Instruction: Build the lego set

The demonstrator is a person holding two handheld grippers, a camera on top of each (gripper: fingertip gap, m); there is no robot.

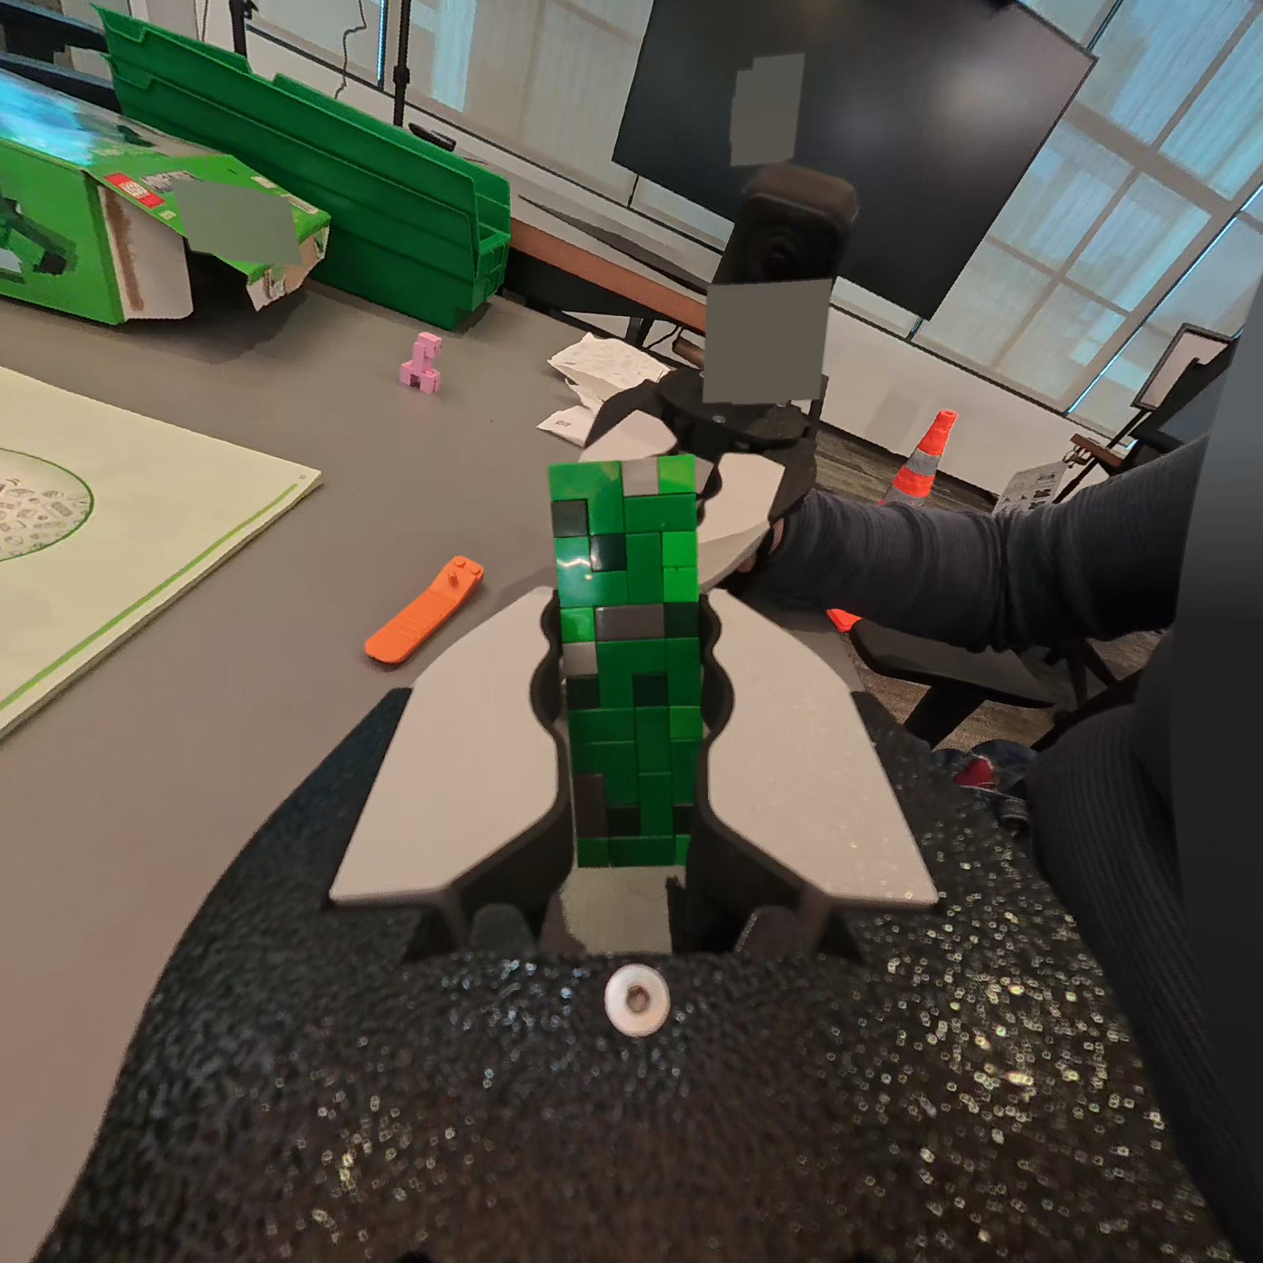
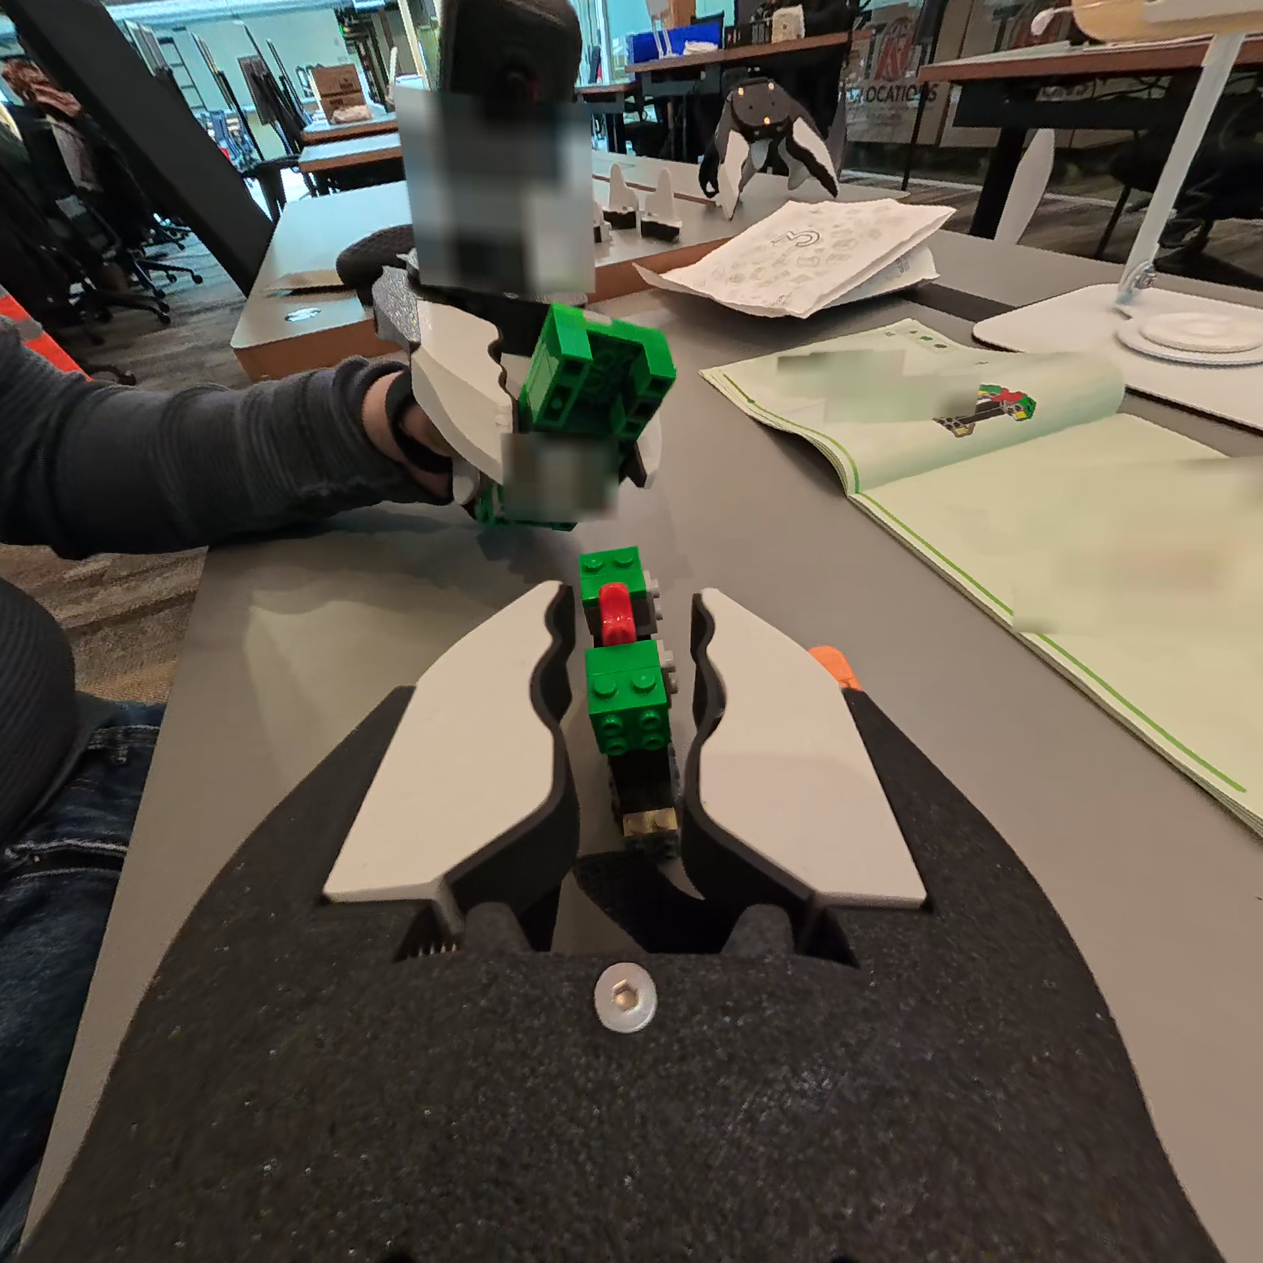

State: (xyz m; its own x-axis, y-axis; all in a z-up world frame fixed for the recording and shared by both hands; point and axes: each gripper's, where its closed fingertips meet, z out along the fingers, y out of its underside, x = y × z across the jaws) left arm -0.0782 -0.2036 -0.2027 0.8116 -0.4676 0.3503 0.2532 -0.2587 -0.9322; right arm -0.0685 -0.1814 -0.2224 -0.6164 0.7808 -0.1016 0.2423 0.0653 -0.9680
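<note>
My left gripper (image 1: 629, 601) is clamped on the tall green block tower (image 1: 629, 656), its hollow underside turned toward my other tool, I judge to receive a part. My right gripper (image 2: 629, 615) pinches a thin green, red and black piece (image 2: 625, 683) lengthwise, aimed at that opening. Beyond lie the orange brick separator (image 1: 424, 612), instruction booklet (image 2: 1025, 547) and grey table (image 1: 273, 752).

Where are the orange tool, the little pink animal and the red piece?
orange tool (image 1: 424, 610): left wrist view, on the middle of its ridged handle.
little pink animal (image 1: 422, 363): left wrist view, on its body.
red piece (image 2: 614, 613): right wrist view, on its rounded top between the green bricks.
</note>
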